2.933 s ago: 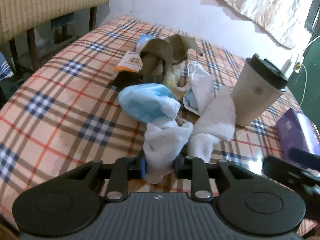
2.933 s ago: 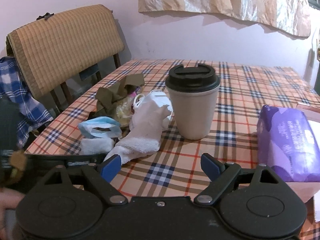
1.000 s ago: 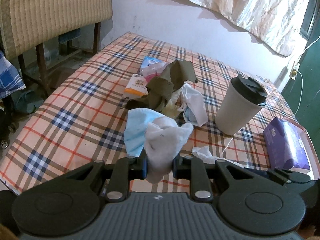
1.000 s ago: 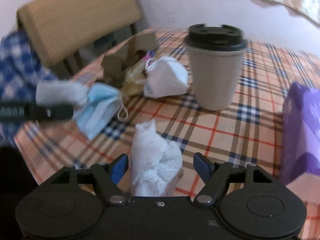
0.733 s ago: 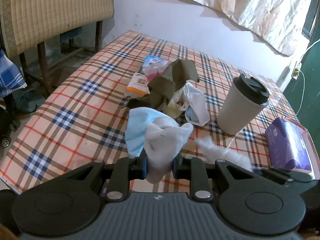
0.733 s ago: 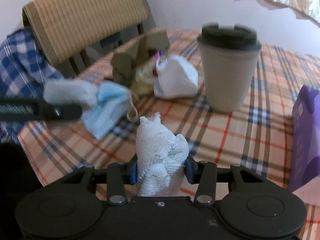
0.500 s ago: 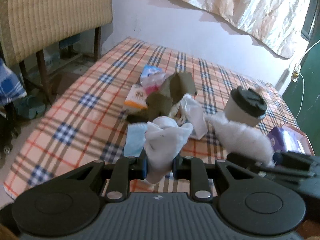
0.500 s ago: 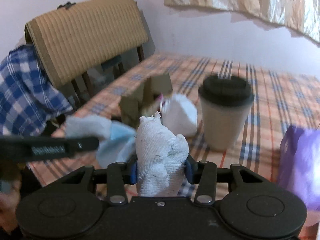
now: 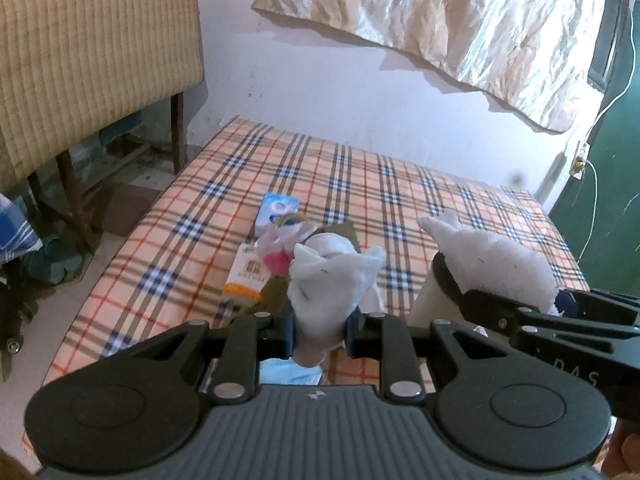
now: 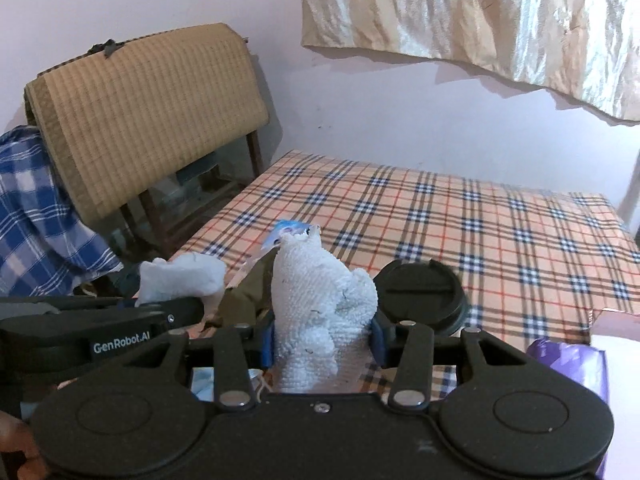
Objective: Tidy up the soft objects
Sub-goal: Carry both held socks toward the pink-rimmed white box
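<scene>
White terry sock [image 10: 320,312] stood upright, clamped in the right gripper [image 10: 322,344], level beside its mate [image 9: 328,284], clamped in the left gripper [image 9: 320,336], both above the desk [image 9: 360,184].

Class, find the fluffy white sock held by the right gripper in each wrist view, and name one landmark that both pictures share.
Left wrist view: the fluffy white sock is at right of centre, sticking up from the right gripper.
Right wrist view: it stands at bottom centre, clamped between the fingers.
Shared landmark: the cup's black lid.
</scene>
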### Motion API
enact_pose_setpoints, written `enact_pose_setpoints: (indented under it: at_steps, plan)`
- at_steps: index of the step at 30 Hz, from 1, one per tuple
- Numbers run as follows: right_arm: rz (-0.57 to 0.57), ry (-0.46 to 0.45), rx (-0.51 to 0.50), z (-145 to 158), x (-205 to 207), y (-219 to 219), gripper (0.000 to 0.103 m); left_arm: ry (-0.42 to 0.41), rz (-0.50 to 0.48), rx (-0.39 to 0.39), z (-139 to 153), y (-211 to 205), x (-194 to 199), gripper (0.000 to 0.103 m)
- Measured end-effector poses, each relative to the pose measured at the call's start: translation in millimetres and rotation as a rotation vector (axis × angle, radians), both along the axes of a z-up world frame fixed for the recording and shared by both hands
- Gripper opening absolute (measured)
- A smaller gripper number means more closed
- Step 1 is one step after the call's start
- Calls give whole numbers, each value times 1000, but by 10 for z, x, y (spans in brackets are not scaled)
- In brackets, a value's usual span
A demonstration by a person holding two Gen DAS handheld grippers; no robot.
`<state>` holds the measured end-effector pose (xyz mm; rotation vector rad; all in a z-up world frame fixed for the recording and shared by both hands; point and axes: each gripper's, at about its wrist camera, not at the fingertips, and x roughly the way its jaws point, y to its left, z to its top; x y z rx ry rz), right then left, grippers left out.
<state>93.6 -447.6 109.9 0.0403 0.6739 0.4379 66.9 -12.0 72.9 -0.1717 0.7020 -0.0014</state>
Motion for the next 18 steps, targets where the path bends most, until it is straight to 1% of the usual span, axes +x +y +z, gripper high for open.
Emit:
enact_pose_setpoints:
  at_steps: [10,18]
  plan:
    - [-55,-27,-3,163,24,-208,53,-29,-29,-2,169,-169,91,24]
    - [-94,-27,0,177,36,-404,53,-37,-72,-1,208,-374,129,24]
